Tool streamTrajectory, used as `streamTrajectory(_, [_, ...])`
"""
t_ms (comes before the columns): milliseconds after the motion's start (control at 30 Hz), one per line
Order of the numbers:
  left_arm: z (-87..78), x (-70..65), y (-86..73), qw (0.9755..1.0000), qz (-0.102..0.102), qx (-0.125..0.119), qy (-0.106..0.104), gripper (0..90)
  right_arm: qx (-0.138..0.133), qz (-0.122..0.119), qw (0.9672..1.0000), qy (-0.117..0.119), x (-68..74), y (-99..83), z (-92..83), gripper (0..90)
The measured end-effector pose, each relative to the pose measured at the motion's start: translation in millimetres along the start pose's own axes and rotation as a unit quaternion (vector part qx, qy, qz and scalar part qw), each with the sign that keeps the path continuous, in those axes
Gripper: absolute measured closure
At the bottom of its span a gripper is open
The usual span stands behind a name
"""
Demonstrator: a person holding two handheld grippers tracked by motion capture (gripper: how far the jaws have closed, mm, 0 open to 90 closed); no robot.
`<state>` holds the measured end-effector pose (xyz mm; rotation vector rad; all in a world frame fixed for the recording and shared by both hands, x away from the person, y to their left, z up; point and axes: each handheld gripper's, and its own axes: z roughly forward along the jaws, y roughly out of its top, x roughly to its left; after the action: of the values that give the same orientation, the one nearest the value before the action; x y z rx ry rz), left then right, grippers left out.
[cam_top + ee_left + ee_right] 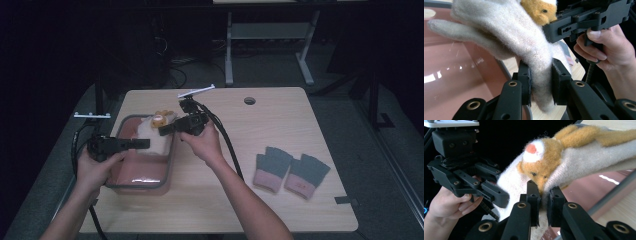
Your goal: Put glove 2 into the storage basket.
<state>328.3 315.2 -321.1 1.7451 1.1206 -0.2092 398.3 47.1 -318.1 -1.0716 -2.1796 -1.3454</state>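
Your surroundings: light wooden counter (280, 125) with a round cable hole (249, 100); grey carpeted floor (350, 105); white-legged desk frame (270, 40) behind; loose cables (175, 70); a dim, dark room.

— What sort of place is this?
— A lab or test room: a pale wooden surface (280, 120) with a cable hole (249, 100), dark all around.
— What else points that way?
— Cables (175, 70) on grey carpet and a metal-legged bench (270, 45) behind.
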Motion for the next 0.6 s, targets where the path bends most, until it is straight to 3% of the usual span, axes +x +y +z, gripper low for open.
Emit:
streamTrajectory(300, [-15.3, 14.3, -5.4, 0.9997, -0.025, 0.002, 0.003, 72.9, 0.008, 0.004, 0.9998, 0.015, 1.0, 3.2, 22.2, 81.9])
streamTrajectory(600, [-16.9, 28.8, -9.9, 0.9989, -0.039, 0.015, 0.019, 73.0, 0.018, 0.011, 0.9996, 0.020, -6.4, 1.0, 40.5, 81.6])
